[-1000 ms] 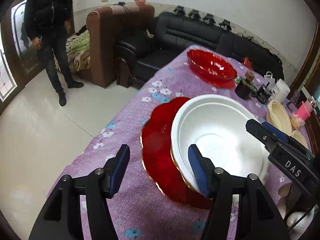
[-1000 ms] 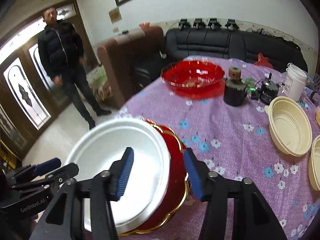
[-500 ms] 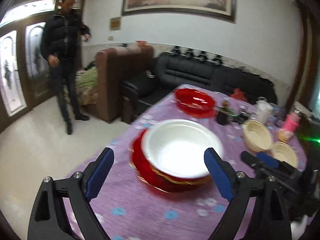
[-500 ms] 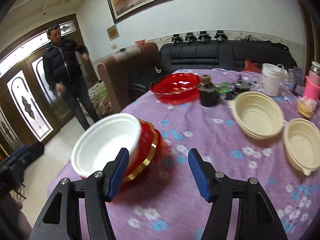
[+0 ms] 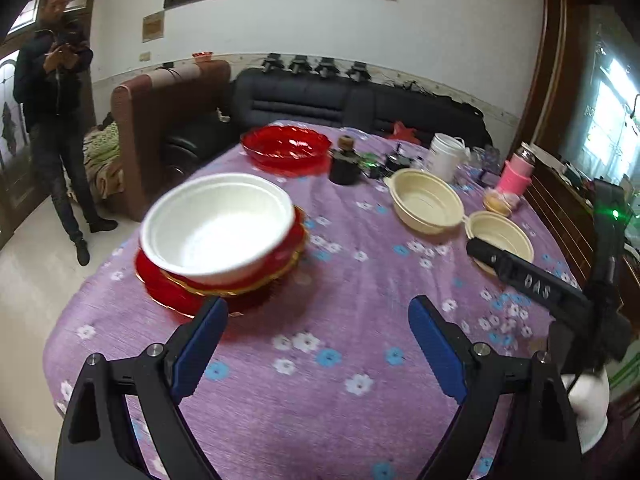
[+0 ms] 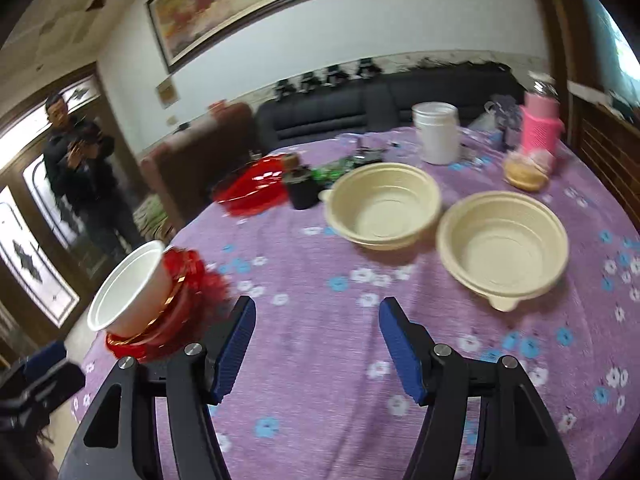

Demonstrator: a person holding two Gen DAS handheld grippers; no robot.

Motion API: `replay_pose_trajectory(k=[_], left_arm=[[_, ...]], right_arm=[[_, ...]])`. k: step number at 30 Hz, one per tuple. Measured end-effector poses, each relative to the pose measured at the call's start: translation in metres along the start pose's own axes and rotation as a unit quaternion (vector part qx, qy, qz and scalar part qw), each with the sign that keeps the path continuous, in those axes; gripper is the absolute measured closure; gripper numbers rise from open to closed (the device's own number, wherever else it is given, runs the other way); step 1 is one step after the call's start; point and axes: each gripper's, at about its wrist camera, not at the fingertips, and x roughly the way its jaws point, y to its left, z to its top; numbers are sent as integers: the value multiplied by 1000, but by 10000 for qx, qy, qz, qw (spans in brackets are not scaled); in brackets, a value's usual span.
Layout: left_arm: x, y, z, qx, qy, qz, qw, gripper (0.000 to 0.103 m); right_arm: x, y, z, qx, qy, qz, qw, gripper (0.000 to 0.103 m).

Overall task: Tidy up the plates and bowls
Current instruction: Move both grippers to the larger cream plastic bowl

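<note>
A white bowl (image 5: 216,226) sits on stacked red gold-rimmed plates (image 5: 176,294) at the table's left; the stack also shows in the right wrist view (image 6: 132,292). Two cream bowls (image 6: 384,204) (image 6: 502,244) sit apart on the right side, also in the left wrist view (image 5: 426,202) (image 5: 500,236). A red glass bowl (image 5: 286,146) stands at the far end. My left gripper (image 5: 318,330) is open and empty, held above the cloth near the plates. My right gripper (image 6: 316,334) is open and empty, short of the cream bowls.
The table has a purple flowered cloth (image 5: 320,360). A dark jar (image 5: 345,164), white tub (image 6: 436,132), pink bottle (image 6: 540,128) and food packet (image 6: 524,170) crowd the far end. A man (image 5: 52,120) stands by the door. Sofas (image 5: 352,104) lie beyond the table.
Both grippers have drawn back from the white bowl and plates and opened wider. The right gripper has swung right toward the cream bowls.
</note>
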Motion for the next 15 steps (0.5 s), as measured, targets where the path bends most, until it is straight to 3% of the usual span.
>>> replay_pose_trajectory(k=[8, 15], left_arm=[[8, -14, -10, 60, 248, 11, 9997, 12], [20, -27, -16, 126, 447, -4, 9989, 12]], right_arm=[[-6, -59, 28, 755, -339, -190, 9964, 35], [-2, -138, 41, 1638, -646, -727, 9817, 35]])
